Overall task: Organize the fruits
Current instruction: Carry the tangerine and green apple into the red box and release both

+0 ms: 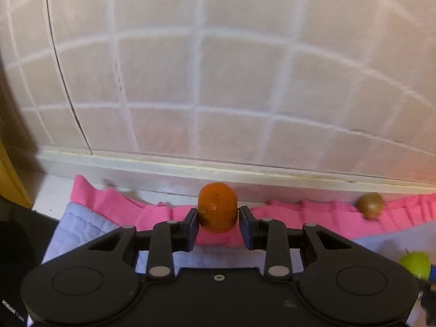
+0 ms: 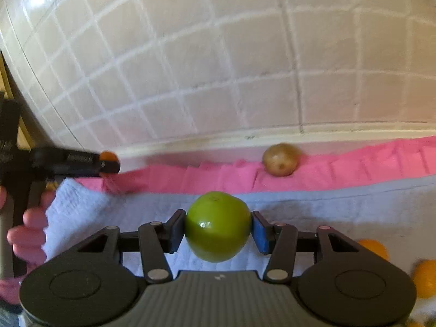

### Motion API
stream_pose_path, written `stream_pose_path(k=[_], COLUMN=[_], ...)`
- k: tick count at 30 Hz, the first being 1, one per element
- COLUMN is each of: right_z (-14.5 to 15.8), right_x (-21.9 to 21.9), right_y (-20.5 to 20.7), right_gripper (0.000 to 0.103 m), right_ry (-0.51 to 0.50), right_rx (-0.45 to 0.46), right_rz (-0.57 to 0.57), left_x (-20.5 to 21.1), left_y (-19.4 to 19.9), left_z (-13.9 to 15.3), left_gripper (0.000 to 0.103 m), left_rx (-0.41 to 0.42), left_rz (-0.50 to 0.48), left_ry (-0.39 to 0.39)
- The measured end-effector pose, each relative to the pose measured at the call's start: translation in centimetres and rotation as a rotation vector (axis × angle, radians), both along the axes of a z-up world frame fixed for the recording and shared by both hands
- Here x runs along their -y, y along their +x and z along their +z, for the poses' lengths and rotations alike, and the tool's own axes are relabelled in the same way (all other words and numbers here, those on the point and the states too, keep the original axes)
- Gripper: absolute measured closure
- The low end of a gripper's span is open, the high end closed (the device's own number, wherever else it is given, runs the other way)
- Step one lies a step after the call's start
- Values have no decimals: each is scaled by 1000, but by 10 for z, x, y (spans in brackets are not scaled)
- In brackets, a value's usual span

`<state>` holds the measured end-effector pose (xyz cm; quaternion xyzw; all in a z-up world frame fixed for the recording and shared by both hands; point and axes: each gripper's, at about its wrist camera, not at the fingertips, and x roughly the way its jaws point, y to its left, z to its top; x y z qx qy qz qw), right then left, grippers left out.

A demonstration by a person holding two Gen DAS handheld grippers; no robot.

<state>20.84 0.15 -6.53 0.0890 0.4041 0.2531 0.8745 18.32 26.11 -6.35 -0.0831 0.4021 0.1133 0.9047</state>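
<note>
On the left gripper [image 1: 218,224], illegible lettering.

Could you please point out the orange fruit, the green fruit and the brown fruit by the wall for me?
orange fruit [image 1: 217,207]: left wrist view, middle of its front skin.
green fruit [image 2: 218,226]: right wrist view, centre of its glossy face.
brown fruit [image 2: 280,159]: right wrist view, middle of its rounded side.
</note>
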Motion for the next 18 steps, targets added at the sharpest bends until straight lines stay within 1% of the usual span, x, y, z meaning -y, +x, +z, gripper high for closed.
stream_pose_path(k=[3, 4, 6, 8, 11, 14, 16, 18], right_z=[20, 26, 39, 51, 67, 76, 77, 77], right_x=[21, 29, 47, 67, 101, 137, 171, 208], right_y=[-16, -21, -32, -43, -60, -72, -82, -95], right_gripper=[50, 50, 50, 50, 50, 50, 50, 50], right_ry=[31, 42, 71, 98, 105, 49, 46, 56], right_rx=[28, 35, 49, 62, 88, 72, 54, 36], right_rz=[-36, -48, -77, -110, -169, -249, -314, -387], left_x=[24, 33, 49, 72, 118, 171, 210, 247], left_y=[-11, -15, -21, -29, -38, -46, -47, -47], left_z=[23, 32, 50, 66, 89, 107, 117, 123], left_gripper=[65, 65, 65, 65, 65, 65, 65, 65], left_rx=[24, 35, 71, 116, 178, 236, 263, 277], left_rz=[-37, -54, -92, -140, -235, -355, -442, -543], left_ry=[82, 90, 78, 82, 117, 120, 106, 71])
